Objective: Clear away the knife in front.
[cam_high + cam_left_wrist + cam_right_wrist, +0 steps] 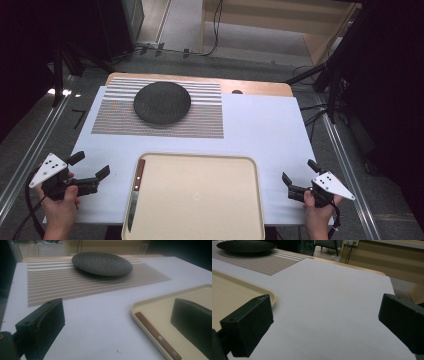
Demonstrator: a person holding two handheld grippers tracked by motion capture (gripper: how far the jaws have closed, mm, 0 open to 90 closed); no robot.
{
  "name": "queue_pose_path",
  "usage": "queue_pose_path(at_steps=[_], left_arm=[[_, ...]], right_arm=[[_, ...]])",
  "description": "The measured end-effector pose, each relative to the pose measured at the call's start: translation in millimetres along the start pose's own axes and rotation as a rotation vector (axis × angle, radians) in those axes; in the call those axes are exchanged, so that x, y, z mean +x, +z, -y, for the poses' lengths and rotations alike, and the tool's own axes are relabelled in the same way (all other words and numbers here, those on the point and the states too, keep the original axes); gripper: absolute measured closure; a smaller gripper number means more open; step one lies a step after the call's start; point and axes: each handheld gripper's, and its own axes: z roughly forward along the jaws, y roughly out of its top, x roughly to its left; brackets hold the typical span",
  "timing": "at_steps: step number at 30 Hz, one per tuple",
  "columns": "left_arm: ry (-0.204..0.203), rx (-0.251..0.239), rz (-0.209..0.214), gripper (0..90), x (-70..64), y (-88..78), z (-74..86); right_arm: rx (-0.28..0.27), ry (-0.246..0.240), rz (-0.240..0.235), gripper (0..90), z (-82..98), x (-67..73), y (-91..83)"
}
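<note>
Flanking the tray [200, 165], both grippers, jaws apart.

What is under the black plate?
The black plate rests on a striped placemat, which lies on the white table cover. The mat area beneath the plate is covered, so anything there is hidden.

floor [45, 135]: grey, looks like carpet, running round the table on both sides and beyond its far edge
rails [30, 150]: shiny metal strips set in the floor, one slanting down the left of the frame, another [350, 175] down the right
table [265, 90]: light wood, pretty much hidden under a white sheet [265, 130], with just a strip of bare wood at the far edge
wooden furniture [280, 25]: pale boxy piece in the upper right, cables [215, 30] dangling in front of it
dark stands [330, 75]: black legs at right, more at upper left [70, 60]
light: dim room, corners nearly black, small bright glints at left [62, 92]
</note>
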Motion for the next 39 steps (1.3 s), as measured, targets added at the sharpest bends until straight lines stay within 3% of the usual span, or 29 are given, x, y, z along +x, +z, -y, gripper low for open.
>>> queue_pose_path(at_steps=[21,29,35,39], left_arm=[[-0.006,-0.002,-0.083,0.0,30.4,-9.0,7.1],[-0.036,-0.003,-0.101,0.0,42.2,-9.7,14.1],[-0.047,-0.02,-0.102,0.0,40.9,-6.1,20.6],[-0.019,-0.031,-0.093,0.0,38.3,-7.3,21.3]], right_arm=[[0.0,0.0,0.0,0.0,0.0,-0.3,0.0],[-0.002,-0.002,0.001,0.0,0.0,-0.6,0.2],[-0.004,-0.001,0.0,0.0,0.0,-0.8,0.2],[-0.002,0.0,0.001,0.0,0.0,-0.6,0.2]])
